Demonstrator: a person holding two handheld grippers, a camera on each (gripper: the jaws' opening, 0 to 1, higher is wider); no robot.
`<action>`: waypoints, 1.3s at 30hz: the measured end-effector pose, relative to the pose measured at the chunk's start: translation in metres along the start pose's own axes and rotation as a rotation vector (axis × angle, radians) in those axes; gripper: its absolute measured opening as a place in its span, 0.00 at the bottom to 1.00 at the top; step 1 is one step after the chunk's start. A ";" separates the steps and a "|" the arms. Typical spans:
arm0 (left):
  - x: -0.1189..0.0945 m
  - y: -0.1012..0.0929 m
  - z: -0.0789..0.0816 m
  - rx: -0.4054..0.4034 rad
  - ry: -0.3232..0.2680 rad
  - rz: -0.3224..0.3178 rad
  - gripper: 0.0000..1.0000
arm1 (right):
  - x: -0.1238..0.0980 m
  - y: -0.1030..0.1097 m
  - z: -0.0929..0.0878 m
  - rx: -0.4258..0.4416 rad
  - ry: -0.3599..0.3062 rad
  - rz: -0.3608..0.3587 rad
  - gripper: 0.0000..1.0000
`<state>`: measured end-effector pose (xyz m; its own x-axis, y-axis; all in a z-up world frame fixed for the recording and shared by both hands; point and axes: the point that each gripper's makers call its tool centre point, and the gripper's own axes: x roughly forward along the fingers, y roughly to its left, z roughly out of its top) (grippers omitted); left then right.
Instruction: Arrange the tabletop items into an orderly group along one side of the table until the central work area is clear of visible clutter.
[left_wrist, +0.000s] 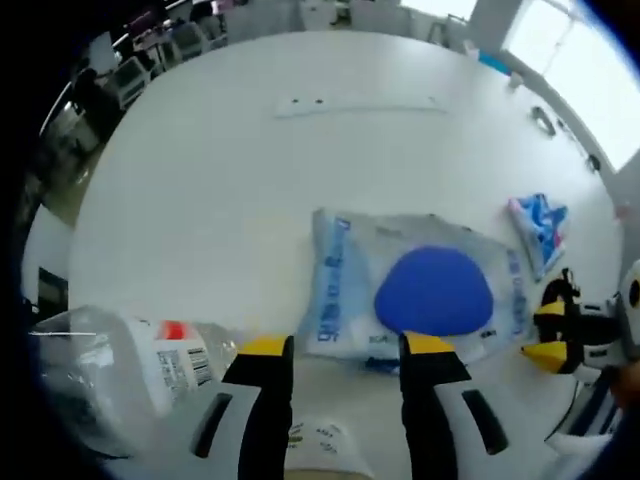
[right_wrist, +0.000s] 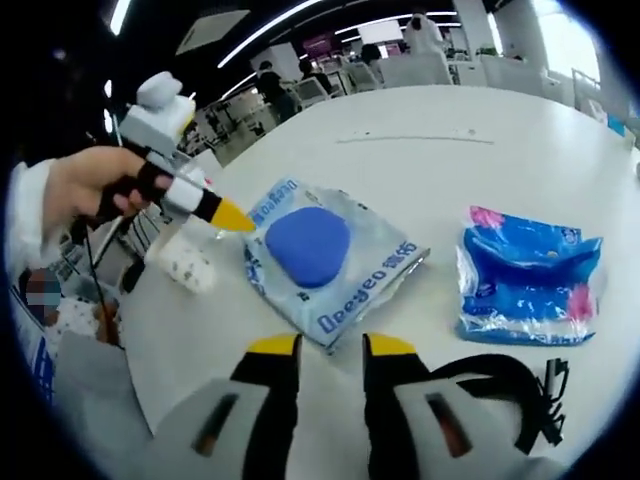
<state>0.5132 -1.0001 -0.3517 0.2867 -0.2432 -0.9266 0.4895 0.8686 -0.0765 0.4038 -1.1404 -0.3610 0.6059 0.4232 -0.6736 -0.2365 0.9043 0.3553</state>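
Grippers hovered over scattered packets, nothing grasped.
Left gripper (left_wrist: 345, 345) and right gripper (right_wrist: 331, 345) are held parted and empty; wipes pack (right_wrist: 325, 260) is left mid-table, tissue packet (right_wrist: 525, 280) beside it, uncollected.

I counted one clear pack (right_wrist: 325, 265) with a blue disc, frame centre; one blue packet (right_wrist: 528, 275) at right; one paper cup (right_wrist: 185, 262) at left; one plastic bottle (left_wrist: 110, 365), lower left; one table (right_wrist: 440, 170).
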 end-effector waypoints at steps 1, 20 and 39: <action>0.001 0.000 0.001 0.002 -0.006 0.002 0.38 | 0.001 0.001 0.000 0.000 0.001 0.001 0.22; 0.016 0.003 -0.003 -0.005 0.030 0.018 0.40 | 0.008 0.005 -0.004 0.029 -0.002 0.026 0.14; 0.001 0.014 -0.008 0.030 0.054 0.026 0.00 | 0.011 0.006 0.010 -0.081 -0.010 0.032 0.00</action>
<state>0.5136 -0.9847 -0.3565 0.2555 -0.1968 -0.9466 0.5069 0.8610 -0.0422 0.4169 -1.1308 -0.3594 0.6044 0.4517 -0.6563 -0.3159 0.8921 0.3230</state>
